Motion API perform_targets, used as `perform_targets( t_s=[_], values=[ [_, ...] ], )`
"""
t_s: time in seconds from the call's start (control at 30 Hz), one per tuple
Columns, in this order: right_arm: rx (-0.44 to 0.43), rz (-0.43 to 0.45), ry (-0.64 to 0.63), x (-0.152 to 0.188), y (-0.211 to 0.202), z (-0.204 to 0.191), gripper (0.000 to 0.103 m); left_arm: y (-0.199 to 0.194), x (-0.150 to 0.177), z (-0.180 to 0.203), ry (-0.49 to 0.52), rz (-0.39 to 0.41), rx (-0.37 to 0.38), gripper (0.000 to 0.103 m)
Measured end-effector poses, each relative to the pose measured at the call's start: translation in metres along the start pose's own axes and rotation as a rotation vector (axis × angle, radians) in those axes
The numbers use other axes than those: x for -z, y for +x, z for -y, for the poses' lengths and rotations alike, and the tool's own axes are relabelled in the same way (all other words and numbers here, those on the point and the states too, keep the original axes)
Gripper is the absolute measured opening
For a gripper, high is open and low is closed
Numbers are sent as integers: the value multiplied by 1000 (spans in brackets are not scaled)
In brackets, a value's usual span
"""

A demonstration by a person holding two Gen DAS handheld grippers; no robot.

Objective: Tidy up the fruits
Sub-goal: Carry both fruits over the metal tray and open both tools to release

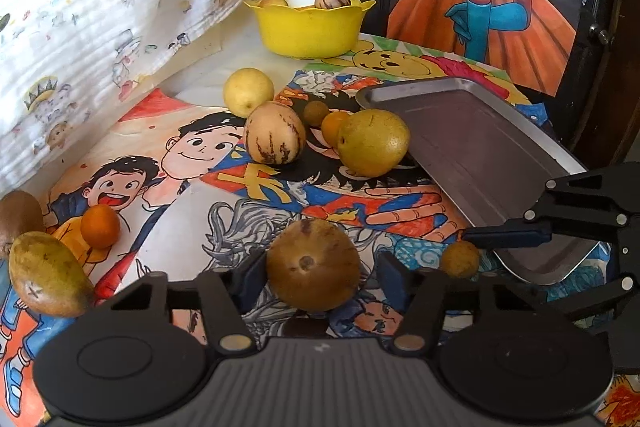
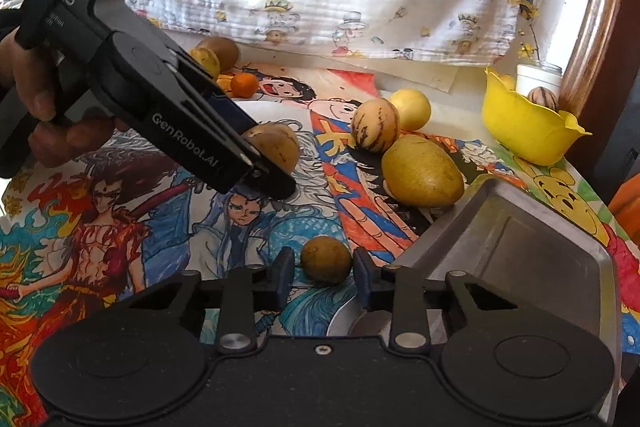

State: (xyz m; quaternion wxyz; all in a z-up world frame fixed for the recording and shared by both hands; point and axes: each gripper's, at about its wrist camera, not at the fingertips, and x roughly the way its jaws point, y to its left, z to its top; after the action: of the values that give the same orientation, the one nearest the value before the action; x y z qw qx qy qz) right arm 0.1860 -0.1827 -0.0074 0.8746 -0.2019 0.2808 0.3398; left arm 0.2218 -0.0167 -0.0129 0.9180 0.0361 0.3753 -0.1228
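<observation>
Fruits (image 1: 276,139) mostly lie loose on the table (image 1: 192,235); tray (image 1: 480,147) bare, two in the bowl (image 1: 308,27). Left gripper (image 1: 314,279) clamps a brown fruit (image 1: 313,264), right gripper (image 2: 322,271) pinches a small one (image 2: 326,259).

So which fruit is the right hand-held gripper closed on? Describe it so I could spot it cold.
Start at the metal tray on the cartoon-printed table cover. Just off the tray's near corner sits a small round brown fruit, pinched between the pads of the right hand-held gripper. It is far smaller and duller than the big yellow-green fruit beyond it.
</observation>
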Motion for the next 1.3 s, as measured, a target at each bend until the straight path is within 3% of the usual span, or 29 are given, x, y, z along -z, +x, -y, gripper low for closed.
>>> perform_targets(
  t_s=[0.07,0.53,0.67,0.9,1.03,1.3],
  values=[
    [0,3,12,1,0,1,31,0,-1,-2,-10,-1,-7,53],
    [36,100,71,6,-30,5,30,-24,-12,7,-76,26,-51,51],
    [63,149,90,6,-54,22,30,-37,-35,14,-93,64,-34,51],
    [167,195,93,0,-89,84,30,-43,-98,43,-9,139,-2,51],
    [207,192,101,-9,-87,128,30,-27,-127,61,10,162,10,51],
    [226,142,136,-10,-40,197,30,55,-162,79,19,81,-18,51]
  ],
)
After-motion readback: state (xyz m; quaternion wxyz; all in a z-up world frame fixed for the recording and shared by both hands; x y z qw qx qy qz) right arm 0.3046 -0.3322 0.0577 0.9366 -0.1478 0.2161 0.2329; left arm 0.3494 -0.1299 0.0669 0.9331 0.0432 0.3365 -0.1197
